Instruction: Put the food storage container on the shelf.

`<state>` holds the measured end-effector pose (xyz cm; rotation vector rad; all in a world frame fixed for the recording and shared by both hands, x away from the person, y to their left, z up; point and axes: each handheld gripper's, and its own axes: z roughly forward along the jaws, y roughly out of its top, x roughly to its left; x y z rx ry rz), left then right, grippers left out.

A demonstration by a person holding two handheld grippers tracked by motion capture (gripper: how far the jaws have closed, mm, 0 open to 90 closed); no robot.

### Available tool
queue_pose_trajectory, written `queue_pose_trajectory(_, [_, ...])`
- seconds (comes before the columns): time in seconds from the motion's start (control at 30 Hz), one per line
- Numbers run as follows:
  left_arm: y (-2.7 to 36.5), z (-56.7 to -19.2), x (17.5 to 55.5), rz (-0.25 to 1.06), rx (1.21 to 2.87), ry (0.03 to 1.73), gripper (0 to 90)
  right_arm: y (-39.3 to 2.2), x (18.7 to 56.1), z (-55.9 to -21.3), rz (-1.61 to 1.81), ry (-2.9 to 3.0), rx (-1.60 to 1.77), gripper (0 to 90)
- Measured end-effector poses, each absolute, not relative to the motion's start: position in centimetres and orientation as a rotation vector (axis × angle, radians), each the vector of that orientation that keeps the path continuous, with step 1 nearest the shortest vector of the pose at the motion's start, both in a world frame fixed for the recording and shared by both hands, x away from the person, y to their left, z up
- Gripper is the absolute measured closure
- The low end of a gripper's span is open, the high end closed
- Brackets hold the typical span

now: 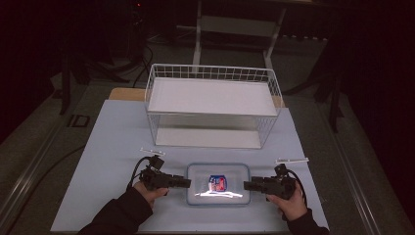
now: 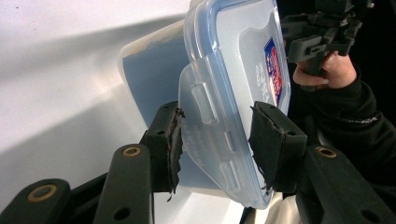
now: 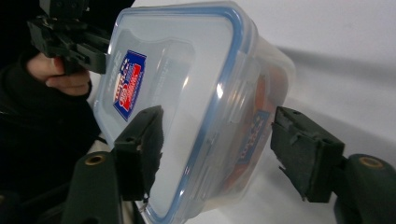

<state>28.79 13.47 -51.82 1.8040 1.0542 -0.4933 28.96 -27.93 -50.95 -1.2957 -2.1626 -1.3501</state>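
Clear plastic, blue-rimmed, the lidded box (image 1: 218, 184) lies near the table's (image 1: 112, 142) front edge, before the wire basket (image 1: 213, 105). The left gripper (image 2: 217, 140) pinches its side latch flap; the right gripper (image 3: 217, 149) straddles the opposite end, jaws spread and not touching.

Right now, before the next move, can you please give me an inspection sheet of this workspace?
Surface: pale table mat, flat and mostly bare.
Job's things: clear lidded container with blue seal and a red-blue label, lying near the front edge between the grippers.
Clutter: two small white strips on the mat; white wire basket behind the container.
Grippers: left gripper shut on the container's side latch flap; right gripper has its jaws around the opposite end, one pad apart from the wall, not gripping.
Cables: a black cable loops from the left gripper; another trails from the right.
Surroundings: dark room, a frame of pale legs beyond the table.
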Motion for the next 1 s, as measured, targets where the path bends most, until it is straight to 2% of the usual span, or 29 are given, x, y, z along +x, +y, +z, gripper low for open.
queue_pose_trajectory(0.27, [13.4,-51.7,28.6,-0.487,1.810,1.052,54.9,-27.8,29.0,-51.0,-1.332,-2.110,-1.290,49.1])
queue_pose_trajectory(1.0, [12.9,-50.3,28.0,-0.393,1.824,1.078,56.4,-27.0,28.3,-48.8,-1.331,-2.227,-1.334,52.1])
